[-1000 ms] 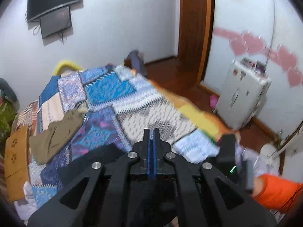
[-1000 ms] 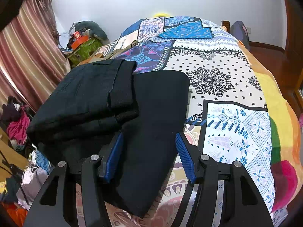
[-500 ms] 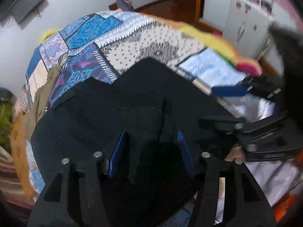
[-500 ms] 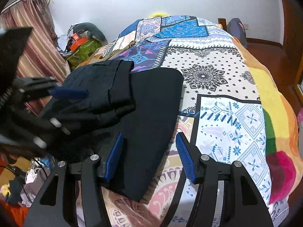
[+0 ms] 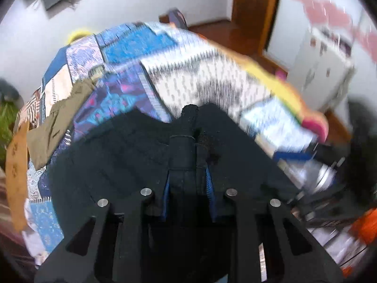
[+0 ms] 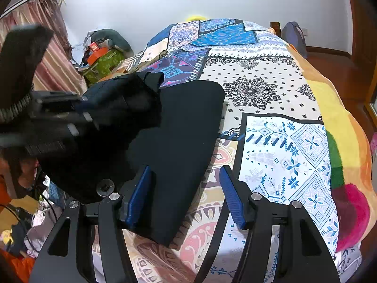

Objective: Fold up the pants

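Note:
Black pants (image 6: 179, 136) lie folded near the front edge of a patchwork bedspread (image 6: 271, 89). My left gripper (image 5: 187, 179) is shut on a bunched fold of the pants (image 5: 186, 127), which sticks up between its blue pads. In the right wrist view the left gripper (image 6: 77, 115) shows blurred at the left, lifting the upper layer. My right gripper (image 6: 186, 195) is open, its left pad (image 6: 139, 195) resting against the pants' lower edge, nothing held.
An olive garment (image 5: 56, 122) lies on the bed's left side. A cluttered pile with a green bag (image 6: 103, 61) sits by the striped curtain. A white cabinet (image 5: 325, 70) stands by the door on the wooden floor.
My left gripper came down onto the pants, opened, then closed on a fold of the upper layer and pulls it up. My right gripper stayed open and nearly still.

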